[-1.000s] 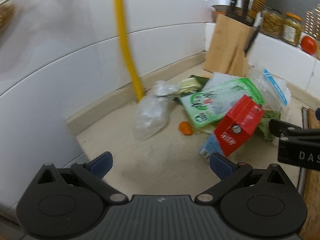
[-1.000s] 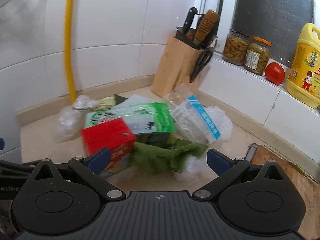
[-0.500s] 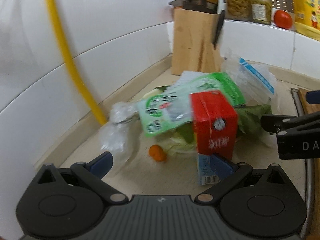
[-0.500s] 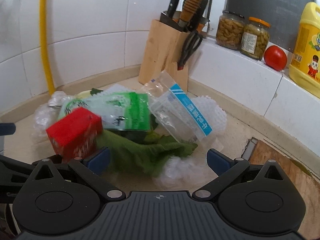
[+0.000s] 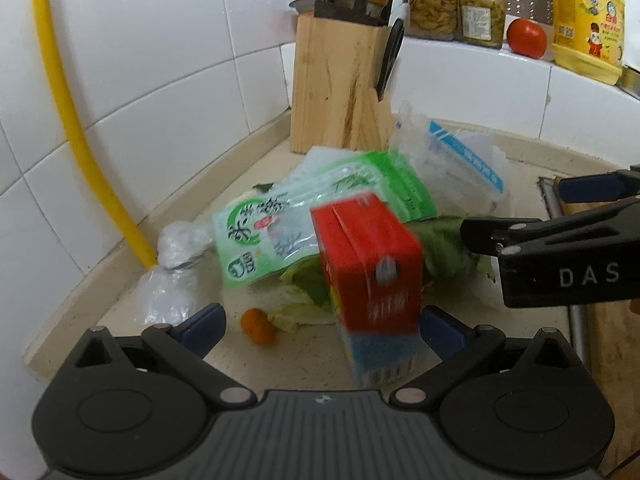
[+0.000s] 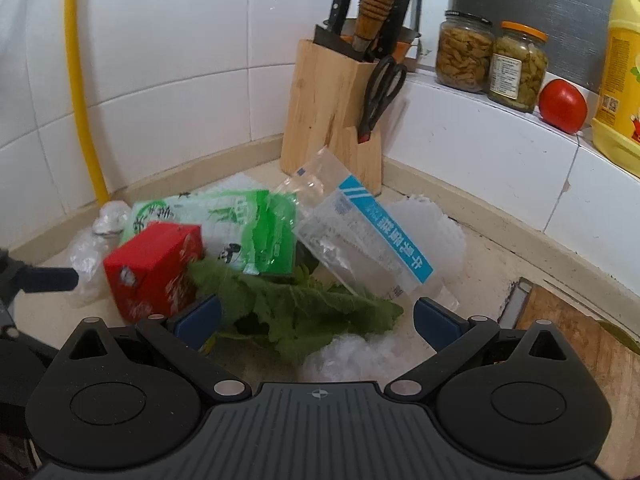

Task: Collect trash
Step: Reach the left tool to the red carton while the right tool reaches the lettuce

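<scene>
Both grippers gape empty; the red carton [image 5: 368, 256], at one o'clock of the left gripper [image 5: 320, 328], looks light, stiff; its flat sides suit gripping.

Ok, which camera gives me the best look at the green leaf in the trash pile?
The right wrist view: the green leaf lies unobstructed between the open right gripper fingers. In the left wrist view, the red carton hides most of the leaf.

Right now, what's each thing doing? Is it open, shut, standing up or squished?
Left hand-held gripper: open, holding nothing.
Right hand-held gripper: open, holding nothing.
Red carton: tilted, blurred, between the left fingers.
Green bag: lying crumpled on the pile.
Clear bag with blue stripe: propped at a slant.
Leafy greens: limp, lying flat.
Two jars: lids on, upright.
</scene>
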Tool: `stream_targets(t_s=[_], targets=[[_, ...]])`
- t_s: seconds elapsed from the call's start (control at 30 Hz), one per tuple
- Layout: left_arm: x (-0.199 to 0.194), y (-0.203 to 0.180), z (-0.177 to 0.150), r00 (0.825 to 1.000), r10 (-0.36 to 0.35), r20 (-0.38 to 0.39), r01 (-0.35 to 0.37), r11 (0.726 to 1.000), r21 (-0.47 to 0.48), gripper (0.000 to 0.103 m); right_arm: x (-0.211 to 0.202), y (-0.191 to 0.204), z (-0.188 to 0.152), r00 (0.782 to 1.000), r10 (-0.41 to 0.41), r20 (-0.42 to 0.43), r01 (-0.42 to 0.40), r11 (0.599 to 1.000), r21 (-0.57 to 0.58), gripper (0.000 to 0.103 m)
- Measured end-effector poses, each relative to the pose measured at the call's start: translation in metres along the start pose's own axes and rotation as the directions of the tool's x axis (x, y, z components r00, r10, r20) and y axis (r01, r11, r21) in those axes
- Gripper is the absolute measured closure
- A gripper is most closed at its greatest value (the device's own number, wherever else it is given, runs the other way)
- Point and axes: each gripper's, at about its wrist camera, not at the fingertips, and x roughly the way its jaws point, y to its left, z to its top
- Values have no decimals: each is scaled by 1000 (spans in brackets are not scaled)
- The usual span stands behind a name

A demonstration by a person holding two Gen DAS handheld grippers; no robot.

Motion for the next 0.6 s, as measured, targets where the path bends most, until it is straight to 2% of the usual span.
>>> stream_targets(t_s=[0.27, 0.4, 0.5, 0.6], targets=[[8, -3, 5, 1000, -25, -17, 25, 999, -25, 3, -5, -16, -1, 1000, -3, 16, 2, 999, 48, 0], [13, -8, 6, 996, -88, -18, 87, 996, -23, 3, -2, -19, -4, 1000, 5, 7, -5, 999, 53, 0], [21, -15, 8, 997, -63, -45, 63, 998, 2, 3, 1, -23, -7, 1000, 14, 0, -14, 998, 56, 0], [25, -13, 8, 996, -74, -39, 73, 997, -38, 11, 4, -26, -10, 1000, 19, -3, -19, 998, 60, 0]])
